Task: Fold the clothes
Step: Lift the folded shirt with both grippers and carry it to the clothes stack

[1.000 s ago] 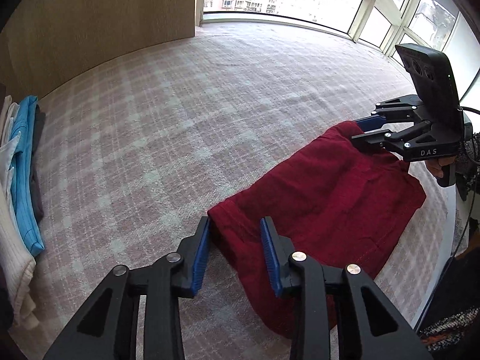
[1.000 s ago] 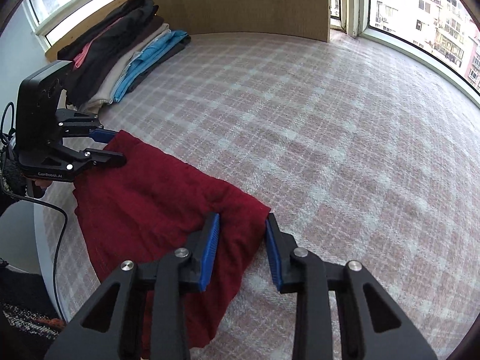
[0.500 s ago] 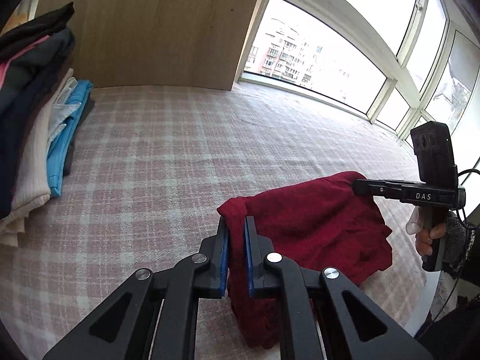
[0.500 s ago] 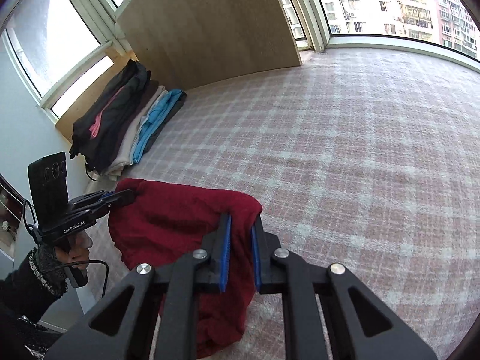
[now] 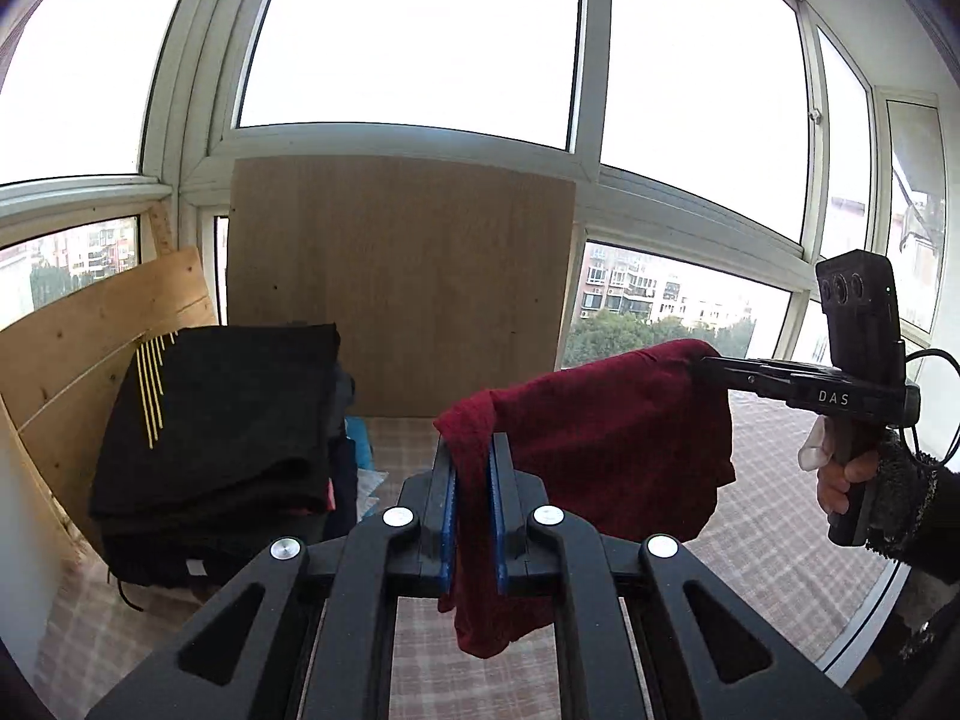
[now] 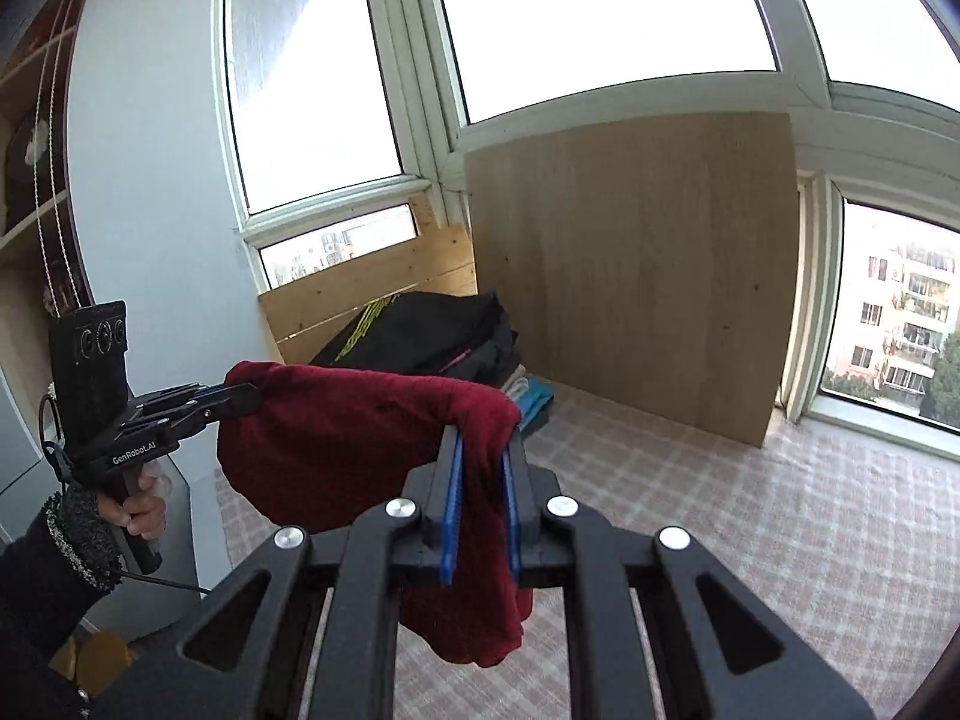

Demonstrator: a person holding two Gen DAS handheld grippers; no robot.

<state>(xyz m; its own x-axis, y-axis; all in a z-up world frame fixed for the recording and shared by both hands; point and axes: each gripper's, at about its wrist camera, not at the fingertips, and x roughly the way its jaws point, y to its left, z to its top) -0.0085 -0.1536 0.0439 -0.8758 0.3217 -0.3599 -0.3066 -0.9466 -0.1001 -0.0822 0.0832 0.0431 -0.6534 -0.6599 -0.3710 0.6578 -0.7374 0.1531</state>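
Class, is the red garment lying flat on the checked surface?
No, the red garment hangs in the air between both tongs.

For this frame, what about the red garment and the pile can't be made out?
- Red garment: its type; it hangs bunched between the left gripper and right gripper in both views.
- Its lower hem: behind the gripper bodies.
- Pile: the count; the black top piece covers the lower ones.

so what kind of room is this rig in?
Probably an enclosed apartment balcony or sunroom, well above the street: wraparound windows facing apartment blocks, a plaid-covered surface used for folding, and a stack of folded clothes by plywood boards.
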